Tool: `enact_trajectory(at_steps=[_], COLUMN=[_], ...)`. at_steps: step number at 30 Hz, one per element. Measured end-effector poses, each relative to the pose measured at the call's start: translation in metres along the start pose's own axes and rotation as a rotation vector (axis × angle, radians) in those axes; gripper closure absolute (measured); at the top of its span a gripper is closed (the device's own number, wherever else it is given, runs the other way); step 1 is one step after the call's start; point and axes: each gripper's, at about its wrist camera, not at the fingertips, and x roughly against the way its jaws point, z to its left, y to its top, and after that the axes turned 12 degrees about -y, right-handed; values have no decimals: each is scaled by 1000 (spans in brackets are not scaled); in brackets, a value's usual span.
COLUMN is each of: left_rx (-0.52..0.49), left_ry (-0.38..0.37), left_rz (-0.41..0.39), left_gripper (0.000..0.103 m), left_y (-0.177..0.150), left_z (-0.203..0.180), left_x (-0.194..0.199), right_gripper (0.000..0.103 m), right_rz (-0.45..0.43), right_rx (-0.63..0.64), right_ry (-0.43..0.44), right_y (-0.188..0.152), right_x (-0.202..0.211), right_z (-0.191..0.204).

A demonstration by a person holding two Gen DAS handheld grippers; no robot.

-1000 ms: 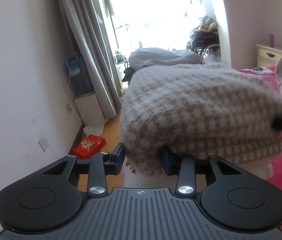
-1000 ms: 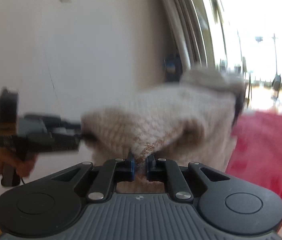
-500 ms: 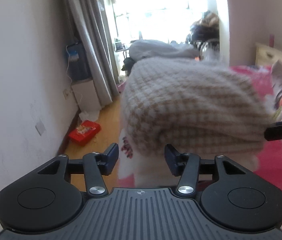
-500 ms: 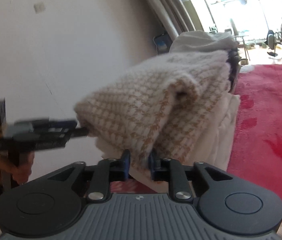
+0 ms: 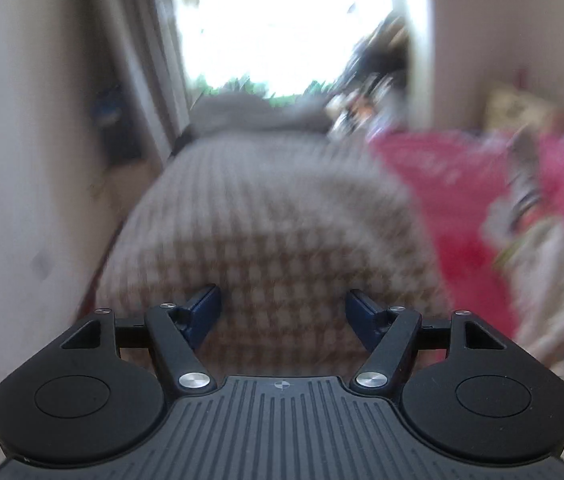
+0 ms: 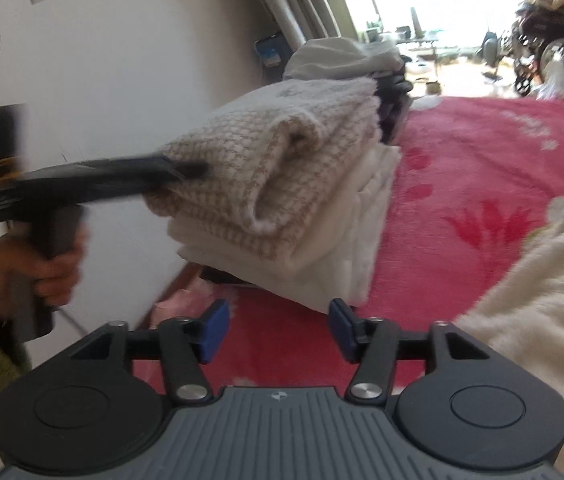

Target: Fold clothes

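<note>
Checked sweater folded, stacked on pile; my right gripper and left gripper opening, empty; cream garment left.

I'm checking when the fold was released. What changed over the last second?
The right gripper let go of the checked sweater: its fingers, a second ago pinched on the knit edge, are opening over bare red bedspread, backed away from the stack. The left gripper is also opening; the sweater fills the view between its fingers, blurred. The sweater stays folded on the white pile.
</note>
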Motion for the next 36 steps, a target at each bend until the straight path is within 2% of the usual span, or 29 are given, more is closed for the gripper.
enact_trajectory(at_steps=[2,5,6,10,12,14,15,17,20,25,36], left_rx=[52,129,147,213,242,271,291,331,378,394,341], left_ry=[-13,-43,-47,-64,-85,-102,-103,-102,-102,-65,38], left_rz=[-16,-41,-46,-71,-85,-76,-64,-42,-36,-26,41], left_gripper=[33,32,28,4,1,0,0,0,0,0,0], left_y=[4,2,-1,-12,-21,-22,-23,-27,-28,-19,-20], left_z=[-2,-9,-13,-32,-42,-46,-48,-54,-54,-59,-79], left_x=[10,34,44,81,97,96,98,102,107,112,114], right_gripper=[40,30,25,25,23,17,9,1,0,0,0], right_rz=[-5,-27,-32,-29,-19,-13,-11,-17,-33,-48,-24], right_rx=[-2,23,35,67,74,71,69,71,85,100,65], right_ry=[-34,-84,-96,-104,-102,-99,-97,-101,-122,-160,-223], right_y=[-2,-4,-5,-10,-12,-14,-15,-18,-21,-16,-11], right_x=[11,28,33,46,50,54,57,63,72,82,88], right_z=[-5,-11,-12,-15,-14,-15,-15,-15,-13,-10,-4])
